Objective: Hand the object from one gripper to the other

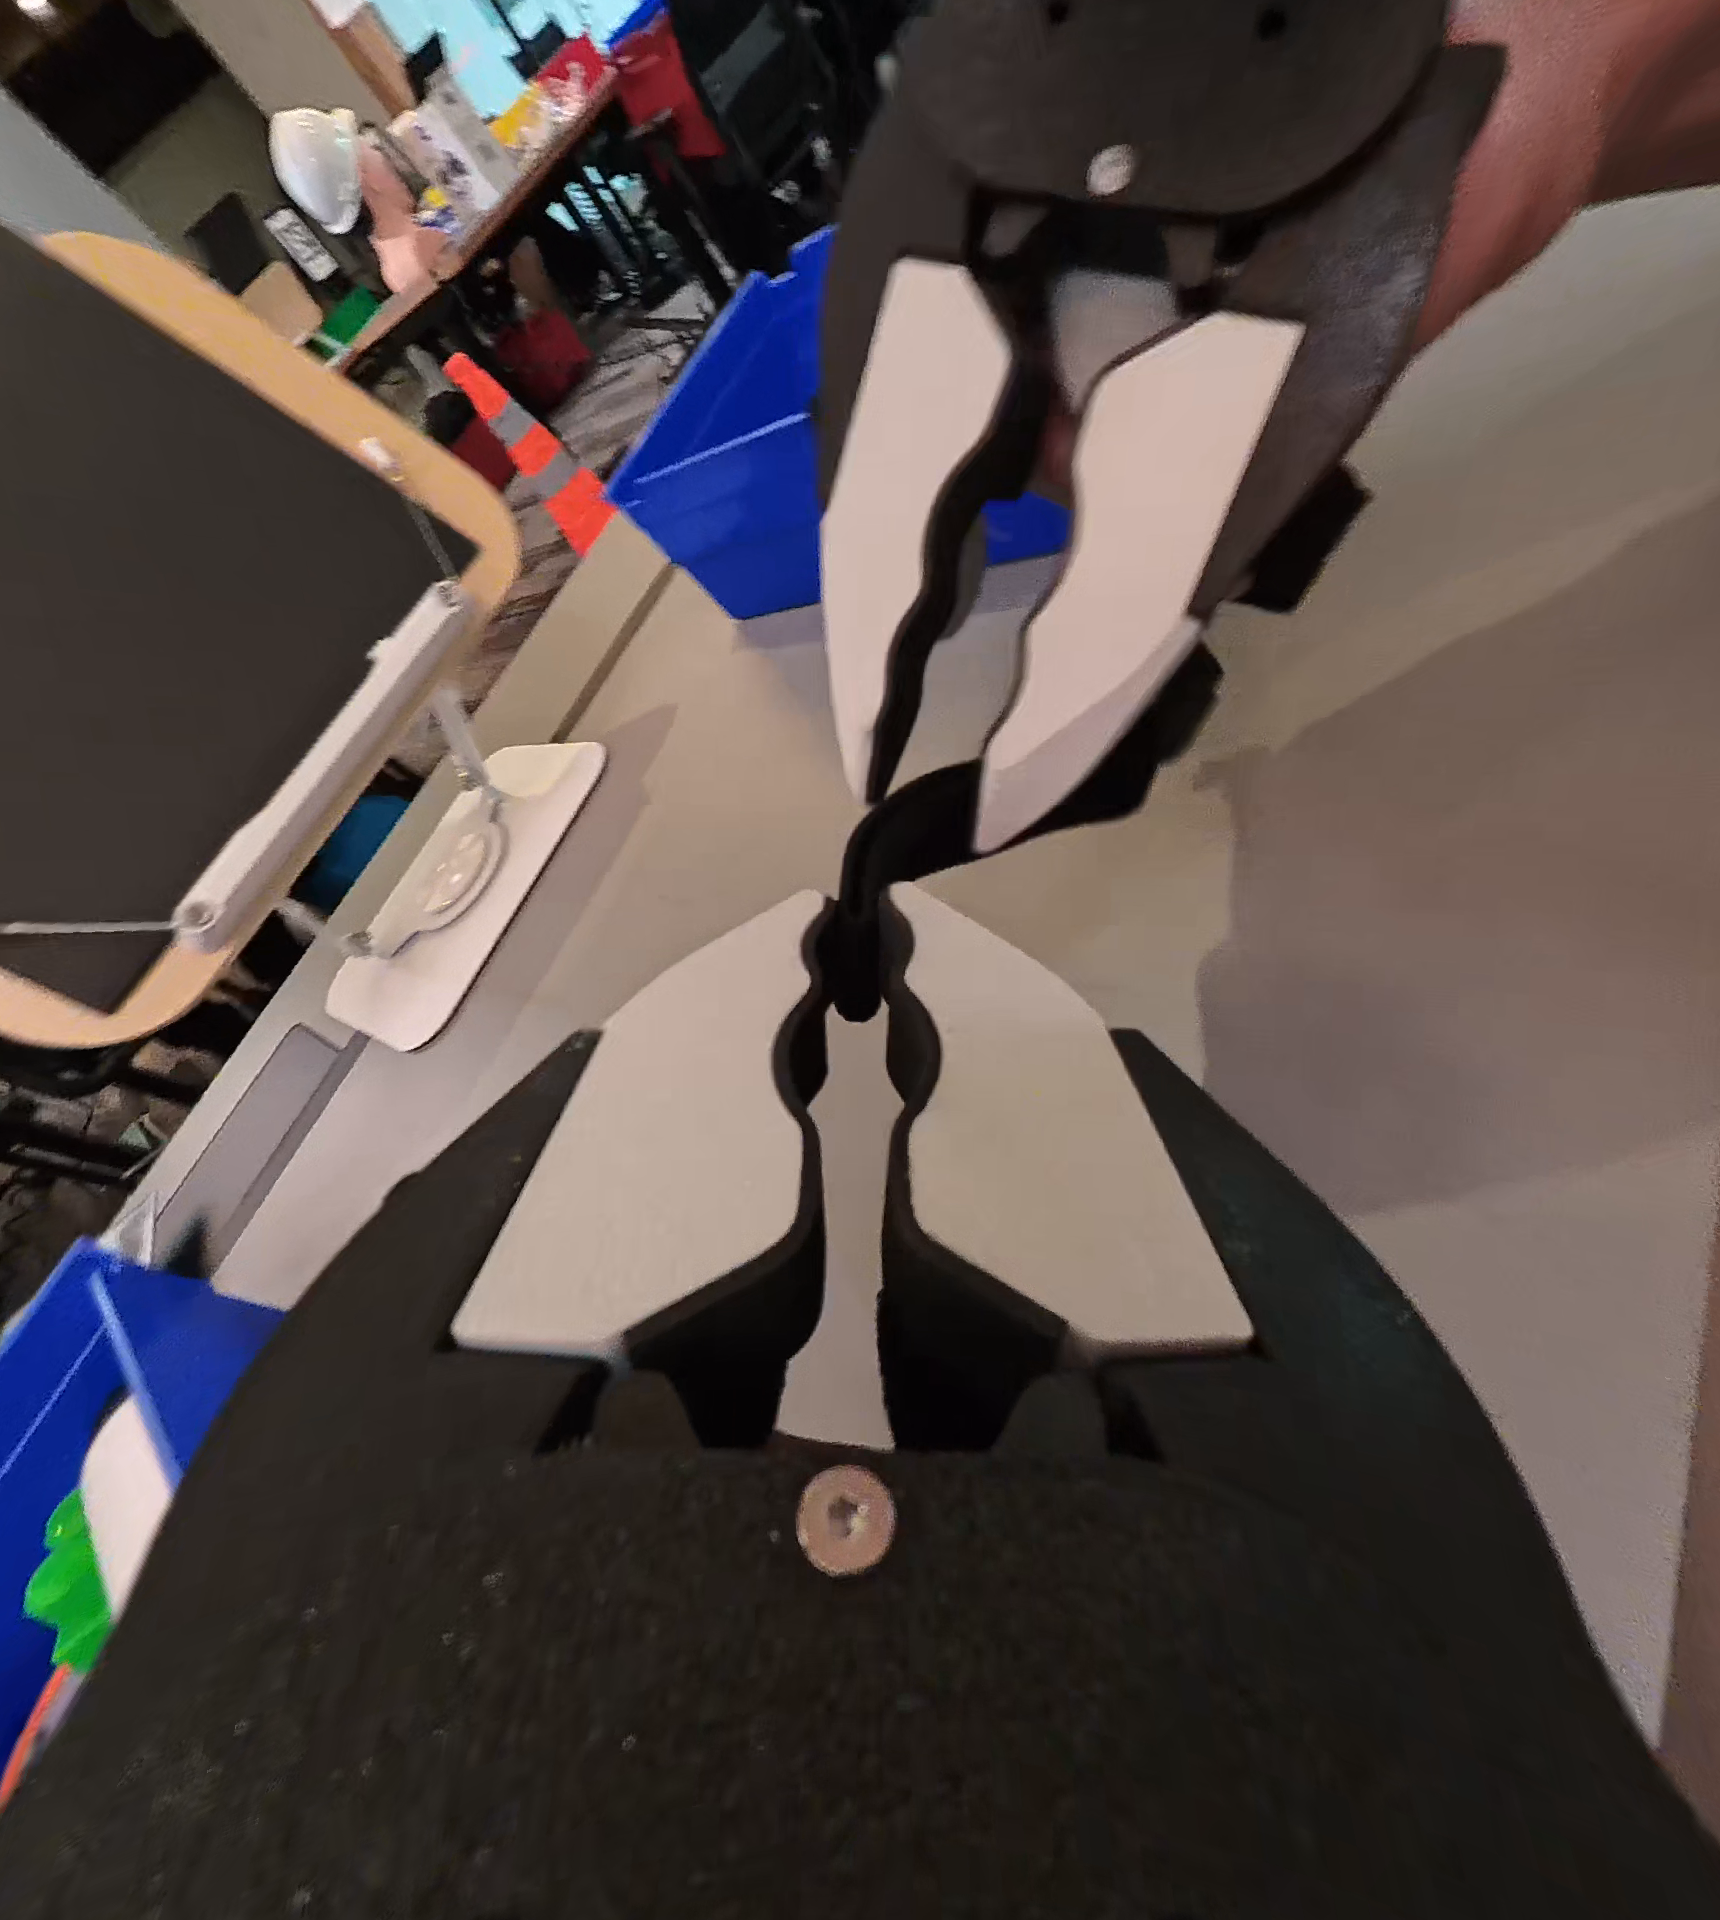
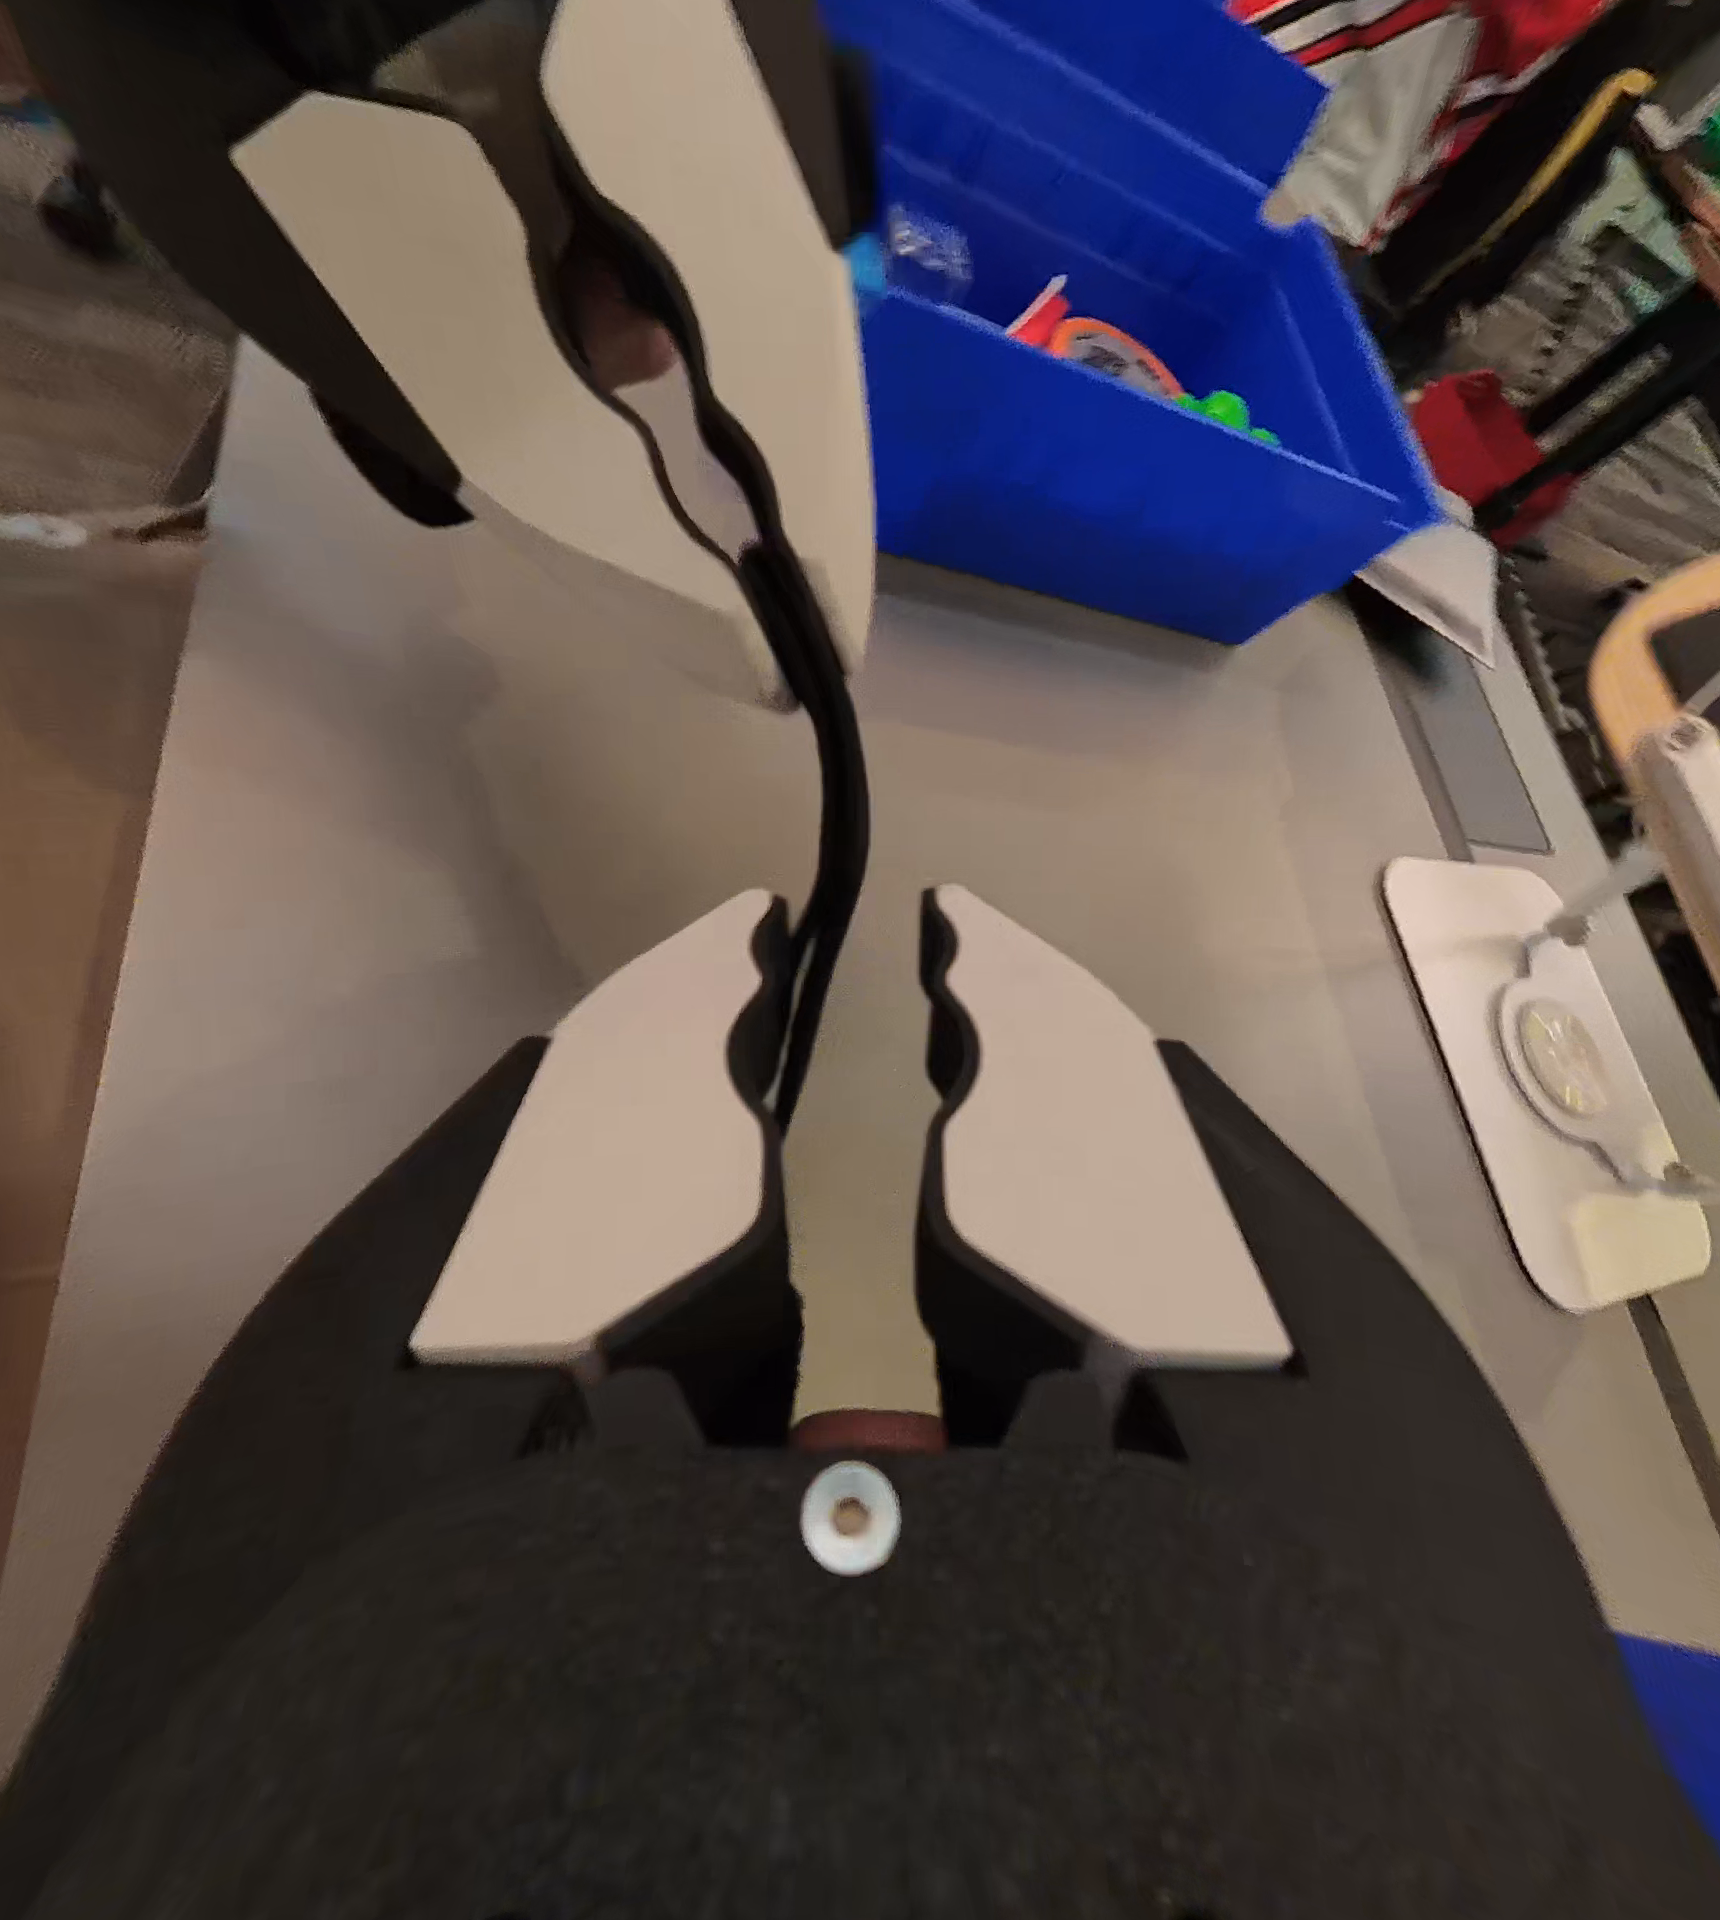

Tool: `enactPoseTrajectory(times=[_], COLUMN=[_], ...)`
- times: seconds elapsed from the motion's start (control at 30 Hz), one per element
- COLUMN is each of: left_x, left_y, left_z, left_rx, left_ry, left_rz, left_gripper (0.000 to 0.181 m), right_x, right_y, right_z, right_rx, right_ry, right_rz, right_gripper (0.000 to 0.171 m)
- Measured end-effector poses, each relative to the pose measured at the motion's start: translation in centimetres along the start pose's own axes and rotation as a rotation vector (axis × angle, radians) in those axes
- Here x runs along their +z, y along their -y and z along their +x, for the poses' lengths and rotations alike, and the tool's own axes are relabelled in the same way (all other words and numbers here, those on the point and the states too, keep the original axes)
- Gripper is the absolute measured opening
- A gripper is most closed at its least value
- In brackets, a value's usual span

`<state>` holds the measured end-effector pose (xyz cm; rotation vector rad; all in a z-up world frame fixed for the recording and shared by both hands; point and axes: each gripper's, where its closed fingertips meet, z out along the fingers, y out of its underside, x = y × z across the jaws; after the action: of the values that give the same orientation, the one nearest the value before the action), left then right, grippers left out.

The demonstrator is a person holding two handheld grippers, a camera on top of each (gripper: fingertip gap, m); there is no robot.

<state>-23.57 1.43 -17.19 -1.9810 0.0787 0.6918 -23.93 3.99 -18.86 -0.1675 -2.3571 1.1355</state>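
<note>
Above the desk (image 2: 420,831), our left tongs (image 1: 854,961) pinch the black strap (image 2: 840,790) tight; the right tongs (image 2: 851,935) sit half-open around its other end. We'd clamp right before loosening left.

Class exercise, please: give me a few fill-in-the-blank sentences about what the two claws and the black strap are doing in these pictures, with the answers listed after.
1. The left claw is ___ on the black strap.
2. The right claw is ___, with the strap lying between its fingers.
3. The bin on the table is ___ in colour.

Missing words: shut; open; blue.
</note>
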Motion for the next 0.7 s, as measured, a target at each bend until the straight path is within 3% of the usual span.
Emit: enactPoseTrajectory(times=[0.07,0.2,0.3,0.4,0.5,0.7], left_x=[-0.5,-1.9,-2.8,-3.1,-3.0,-1.8], left_y=[-0.2,-0.3,0.0,0.6,2.0,3.5], left_z=[-1.9,-5.8,-7.4,-7.7,-6.9,-4.6], left_rx=[-0.085,-0.355,-0.569,-0.771,-0.969,-1.196], left_ry=[0.064,0.158,0.174,0.141,0.036,-0.163], left_rz=[0.02,0.116,0.217,0.319,0.439,0.584], left_gripper=[0.006,0.005,0.005,0.005,0.005,0.005], right_x=[-1.0,-3.6,-3.3,-0.1,1.4,-0.5], right_y=[0.3,2.1,4.9,5.8,5.8,6.7], right_z=[1.6,3.5,1.5,-1.1,0.3,3.3], right_rx=[0.08,0.326,0.547,0.785,0.969,1.029], right_ry=[-0.073,-0.141,0.044,0.191,0.11,0.113], right_rz=[0.057,0.325,0.554,0.632,0.728,0.924], right_gripper=[0.037,0.039,0.042,0.062,0.05,0.038])
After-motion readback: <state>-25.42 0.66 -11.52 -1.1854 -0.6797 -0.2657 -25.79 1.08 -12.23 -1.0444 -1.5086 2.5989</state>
